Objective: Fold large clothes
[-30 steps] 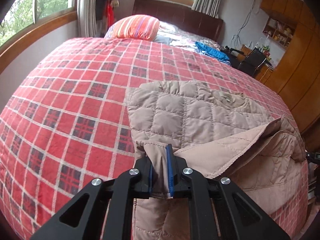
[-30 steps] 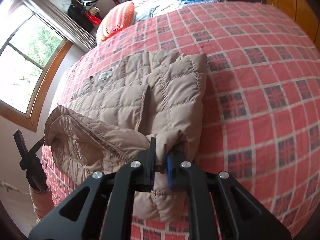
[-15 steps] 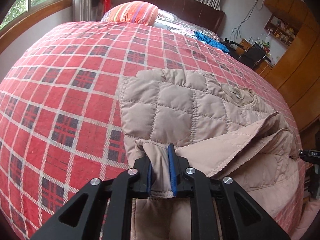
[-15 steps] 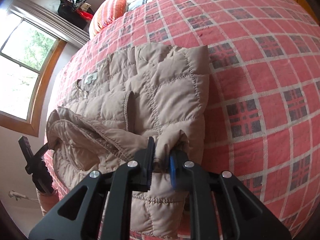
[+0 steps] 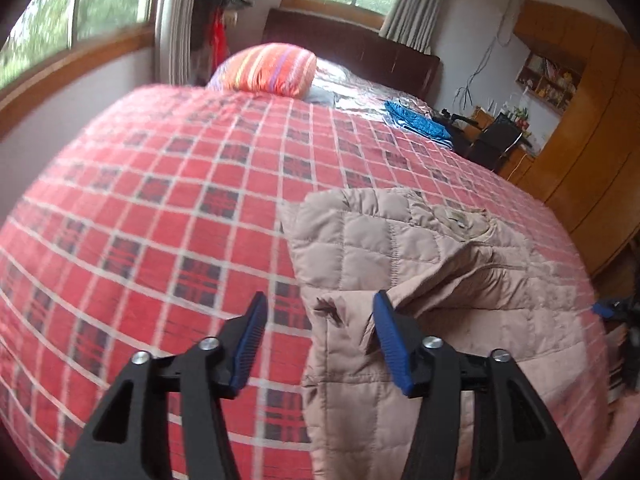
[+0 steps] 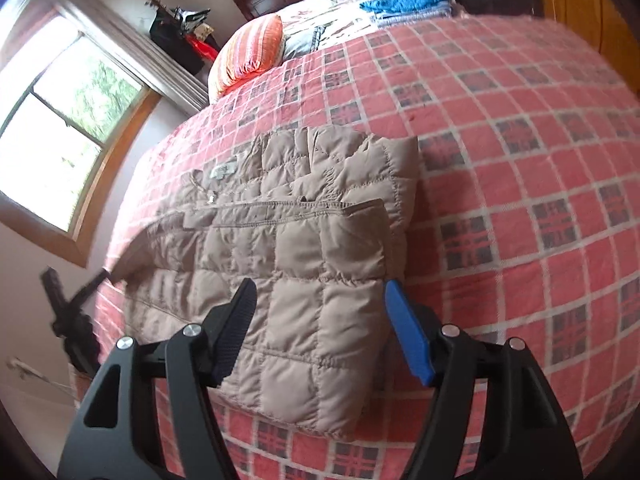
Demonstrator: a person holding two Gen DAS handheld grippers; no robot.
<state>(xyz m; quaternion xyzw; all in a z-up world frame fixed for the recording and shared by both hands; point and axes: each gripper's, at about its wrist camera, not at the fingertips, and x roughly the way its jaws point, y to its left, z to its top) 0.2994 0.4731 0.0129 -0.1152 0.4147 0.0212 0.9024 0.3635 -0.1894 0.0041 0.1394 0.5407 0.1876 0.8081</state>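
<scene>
A beige quilted jacket (image 5: 404, 280) lies folded on the red plaid bedspread (image 5: 168, 208), near the foot of the bed. My left gripper (image 5: 320, 320) is open above the jacket's left corner, and a raised fold of fabric rests against its right blue pad (image 5: 390, 340). In the right wrist view the jacket (image 6: 288, 248) lies flat with its lower part doubled over the upper part. My right gripper (image 6: 320, 312) is open just above the jacket's right corner, holding nothing.
A striped orange pillow (image 5: 268, 68) and a blue cloth (image 5: 416, 120) lie at the head of the bed. Wooden cabinets (image 5: 592, 152) stand on the right, a black chair (image 5: 496, 140) beside them. Windows (image 6: 68, 120) run along the left wall. Bedspread (image 6: 520, 160) is bare right of the jacket.
Both grippers have let go of the jacket's hem and opened wide. The lifted lower part now lies folded over the upper part, and both grippers have drawn back a little.
</scene>
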